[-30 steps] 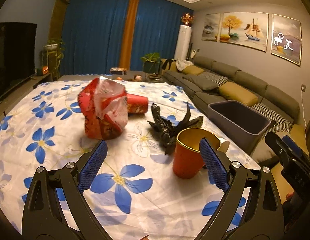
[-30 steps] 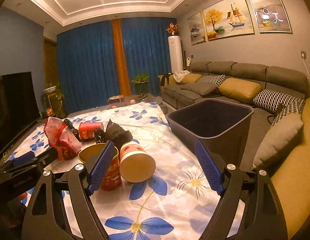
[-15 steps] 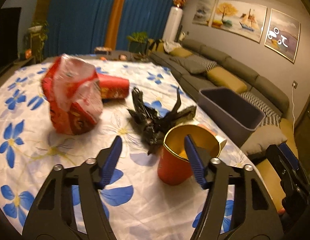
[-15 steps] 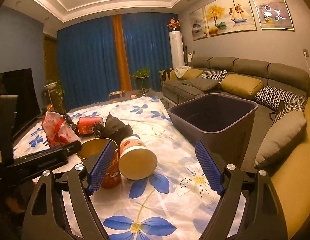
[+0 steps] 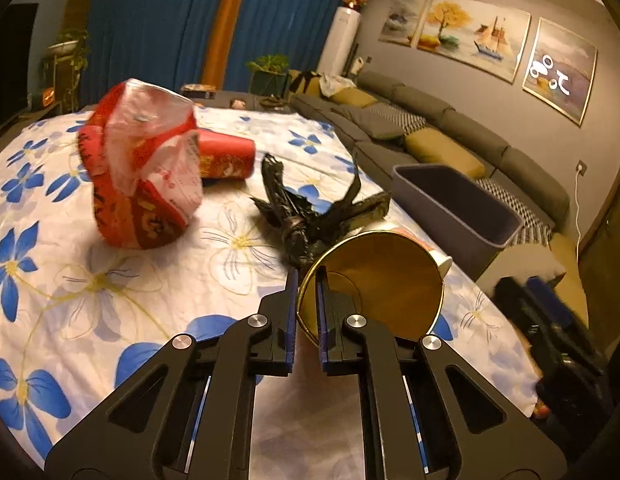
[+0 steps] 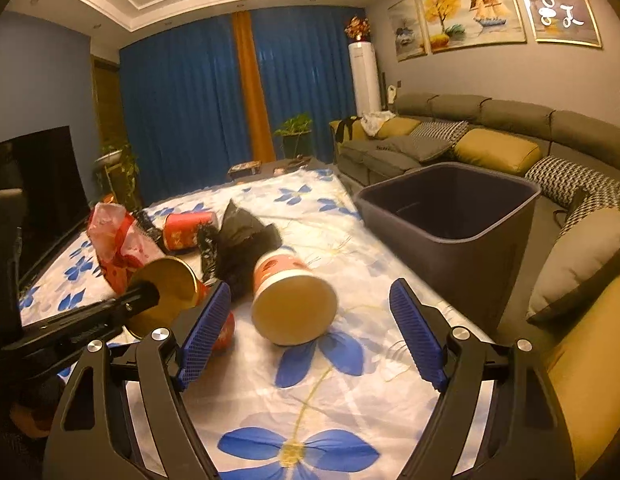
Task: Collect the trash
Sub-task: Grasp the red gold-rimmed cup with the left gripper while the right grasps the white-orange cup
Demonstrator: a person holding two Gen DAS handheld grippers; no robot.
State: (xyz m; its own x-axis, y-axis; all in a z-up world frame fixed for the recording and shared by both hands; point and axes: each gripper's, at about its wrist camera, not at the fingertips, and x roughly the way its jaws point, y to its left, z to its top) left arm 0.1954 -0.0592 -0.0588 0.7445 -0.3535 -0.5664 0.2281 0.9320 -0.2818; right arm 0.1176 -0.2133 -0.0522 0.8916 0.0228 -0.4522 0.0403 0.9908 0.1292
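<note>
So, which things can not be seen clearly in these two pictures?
- Grey bin: its bottom, hidden by its own walls in both views.
- Black bag: its contents, it is crumpled shut.
- Red cup pinched at its rim by the closing left gripper: its print, facing away.
- White cup: mostly hidden behind the red cup in the left view.

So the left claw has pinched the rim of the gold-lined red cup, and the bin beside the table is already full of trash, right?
Not quite. The left claw does pinch the cup by its rim, but the bin holds no trash that can be seen; the right wrist view looks into it.
</note>
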